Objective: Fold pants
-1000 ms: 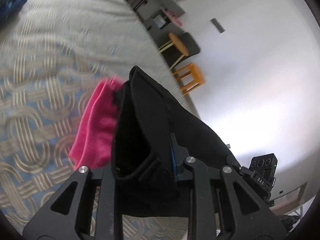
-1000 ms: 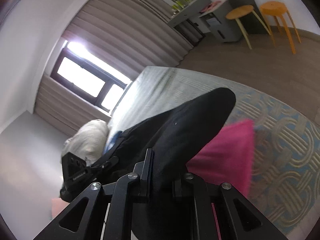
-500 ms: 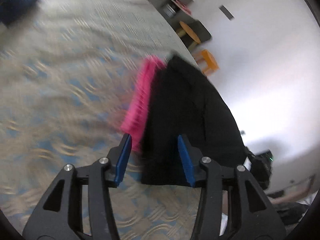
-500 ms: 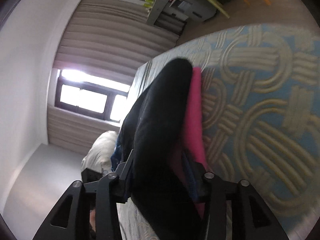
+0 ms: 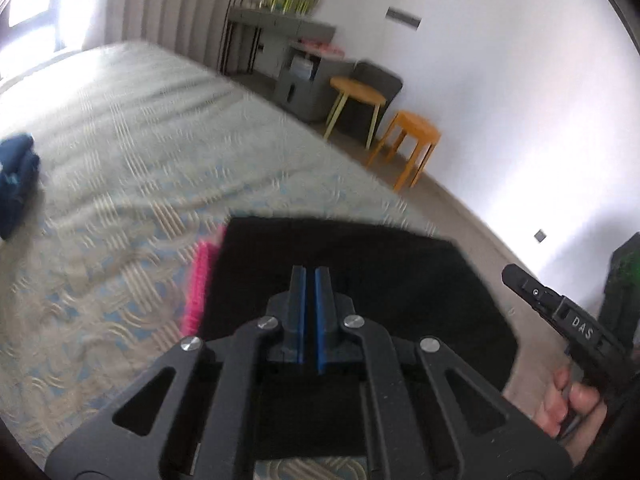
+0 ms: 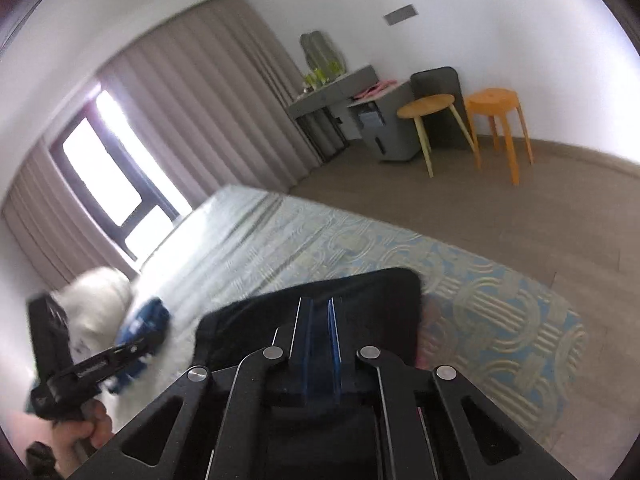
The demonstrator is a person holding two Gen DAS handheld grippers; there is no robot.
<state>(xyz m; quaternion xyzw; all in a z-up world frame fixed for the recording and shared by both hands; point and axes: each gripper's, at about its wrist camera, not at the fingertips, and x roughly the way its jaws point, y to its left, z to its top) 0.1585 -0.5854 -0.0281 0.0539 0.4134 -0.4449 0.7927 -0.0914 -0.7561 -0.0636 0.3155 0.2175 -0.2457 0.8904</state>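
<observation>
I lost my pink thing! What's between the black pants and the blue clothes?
In the left wrist view: a pink cloth beside the black pants, then patterned bedspread to the blue clothes.

Both cameras look forward along their own fingers, close above the black pants on the bed. Each faces the far wall; both views share the orange stool in the upper right of the frame.

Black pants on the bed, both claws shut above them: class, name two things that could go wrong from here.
1. The black pants lie on a pink garment near the bed's edge; a nudge could slide them off.
2. The left claw and right claw are shut and empty; pressing down might rumple the fold.
</observation>
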